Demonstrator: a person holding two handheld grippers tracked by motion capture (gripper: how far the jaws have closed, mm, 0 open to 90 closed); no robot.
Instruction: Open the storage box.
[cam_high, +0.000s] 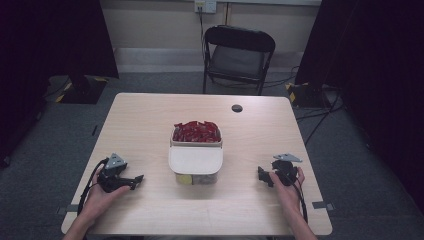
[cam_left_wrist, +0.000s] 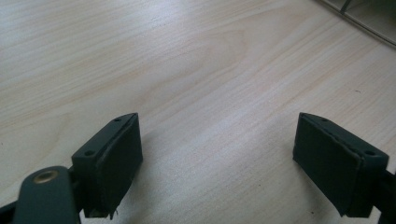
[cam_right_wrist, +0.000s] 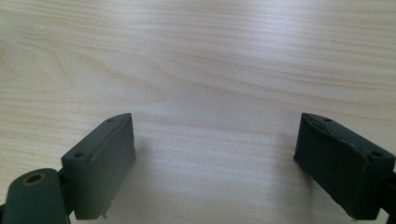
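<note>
Blocky black left tool spread over grained wooden table.

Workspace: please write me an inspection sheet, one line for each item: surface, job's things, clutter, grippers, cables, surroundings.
Surface: pale wood table, with a dark round spot near the far edge.
Job's things: a clear box at the centre, its white lid on top; behind it, touching, a tub full of red packets.
Clutter: nothing seen.
Grippers: left gripper and right gripper both open, held low over bare wood on either side of the box, holding nothing.
Cables: one trails from each gripper along the forearm; more lie on the floor at the right.
Surroundings: black folding chair beyond the table, wall socket, dark curtains on both sides, grey carpet.
</note>
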